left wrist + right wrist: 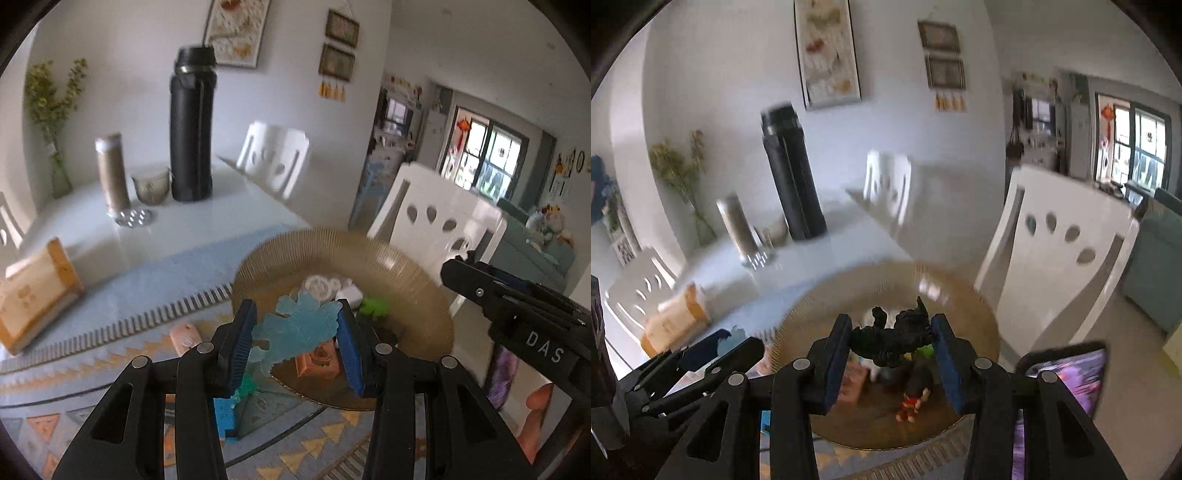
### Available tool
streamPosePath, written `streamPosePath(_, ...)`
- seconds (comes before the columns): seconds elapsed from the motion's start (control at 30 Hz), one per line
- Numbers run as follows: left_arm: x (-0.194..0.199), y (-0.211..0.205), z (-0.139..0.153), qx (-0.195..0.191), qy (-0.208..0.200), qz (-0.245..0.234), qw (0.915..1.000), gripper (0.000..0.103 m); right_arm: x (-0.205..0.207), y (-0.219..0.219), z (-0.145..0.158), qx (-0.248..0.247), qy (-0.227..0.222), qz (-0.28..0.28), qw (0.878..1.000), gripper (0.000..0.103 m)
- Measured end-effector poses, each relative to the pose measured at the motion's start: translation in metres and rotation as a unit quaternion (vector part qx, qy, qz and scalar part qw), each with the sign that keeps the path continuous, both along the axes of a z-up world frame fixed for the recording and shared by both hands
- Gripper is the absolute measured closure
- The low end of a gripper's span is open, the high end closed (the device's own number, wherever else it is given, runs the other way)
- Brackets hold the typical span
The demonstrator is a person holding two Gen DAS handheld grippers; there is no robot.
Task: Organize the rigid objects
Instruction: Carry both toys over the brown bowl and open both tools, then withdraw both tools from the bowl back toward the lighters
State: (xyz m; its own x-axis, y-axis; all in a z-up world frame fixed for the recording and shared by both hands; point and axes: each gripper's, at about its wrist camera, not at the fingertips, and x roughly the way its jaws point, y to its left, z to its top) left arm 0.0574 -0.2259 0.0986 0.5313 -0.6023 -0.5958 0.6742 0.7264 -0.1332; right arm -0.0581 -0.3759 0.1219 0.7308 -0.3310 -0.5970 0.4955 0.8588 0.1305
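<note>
**Inspector:** Pale blue translucent flat figure (295,325) — where does it sit on your left tool?

**Operator:** Between the two blue pads of my left gripper (295,341). Both pads press its edges, so the jaws are clamped on it, and it hangs clear of the surfaces under it. Ahead of and below those fingers lies the round amber ribbed glass plate (413,273).

**Inspector:** Contents of that plate?

**Operator:** A white piece (325,284), a bright green piece (375,306) and an orange-pink block (319,363), all just beyond my left fingertips. Motion blur prevents finer detail.

**Inspector:** Right tool?

**Operator:** My right gripper (892,341) is closed on a black knobbly creature-shaped figure (894,338), pinched from both sides and held above the same plate (964,302). Beneath it, inside the plate, lies a small red and brown figure (912,400).

**Inspector:** Relation of the tools?

**Operator:** Side by side, near each other. From the left camera the right tool enters at the right edge; from the right camera the left one shows at lower left.

**Inspector:** Surroundings?

**Operator:** Under my left tool, a patterned blue and orange cloth (110,369). Well beyond it, on the white table (236,199), stands a tall black flask (192,129).
</note>
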Motion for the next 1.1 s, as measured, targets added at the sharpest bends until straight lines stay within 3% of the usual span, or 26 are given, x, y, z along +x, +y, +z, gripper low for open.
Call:
streamPosePath(0.13, 0.012, -0.003, -0.016, -0.011, 0.038, -0.011, 0.9991, 0.060, 0.008, -0.017, -0.019, 0.046, 0.019, 0.005, 0.999, 0.055)
streamPosePath(0.2, 0.011, 0.005, -0.011, -0.024, 0.049, -0.012, 0.9985, 0.043, 0.005, -0.024, -0.018, 0.063, 0.012, -0.004, 0.998, 0.034)
streamPosePath(0.23, 0.012, 0.011, -0.008, -0.030, 0.045, -0.011, 0.9985, 0.037, 0.000, -0.024, -0.015, 0.061, 0.001, -0.008, 0.998, 0.034)
streamPosePath(0.37, -0.005, 0.054, 0.019, -0.033, -0.006, 0.015, 0.9993, 0.036, -0.019, -0.011, 0.006, 0.038, -0.028, -0.001, 0.999, 0.034)
streamPosePath(0.47, -0.017, 0.089, 0.032, -0.039, -0.012, 0.034, 0.9986, 0.035, -0.027, 0.003, 0.013, 0.049, -0.034, 0.011, 0.998, 0.034)
streamPosePath(0.53, -0.024, 0.108, 0.035, -0.039, -0.016, 0.050, 0.9979, 0.030, -0.034, 0.017, 0.014, 0.059, -0.038, 0.026, 0.997, 0.033)
streamPosePath(0.6, -0.038, 0.138, 0.032, -0.034, -0.022, 0.071, 0.9966, 0.029, -0.040, 0.036, 0.012, 0.063, -0.039, 0.042, 0.996, 0.025)
streamPosePath(0.7, -0.050, 0.171, 0.018, -0.015, -0.021, 0.110, 0.9936, 0.029, -0.045, 0.072, -0.001, 0.059, -0.034, 0.075, 0.995, 0.014)
streamPosePath(0.83, -0.055, 0.216, -0.032, -0.016, 0.038, 0.140, 0.9892, 0.029, -0.038, 0.117, -0.039, 0.044, -0.015, 0.116, 0.992, 0.013)
streamPosePath(0.97, -0.052, 0.229, -0.081, 0.028, 0.055, 0.163, 0.9847, 0.029, -0.026, 0.152, -0.096, -0.021, 0.003, 0.134, 0.991, 0.014)
streamPosePath(1.03, -0.050, 0.232, -0.093, 0.038, 0.060, 0.167, 0.9834, 0.029, -0.015, 0.157, -0.105, -0.033, 0.049, 0.136, 0.989, 0.014)
streamPosePath(1.1, -0.051, 0.230, -0.091, 0.039, 0.057, 0.165, 0.9839, 0.029, -0.020, 0.157, -0.100, -0.045, 0.025, 0.130, 0.990, 0.010)
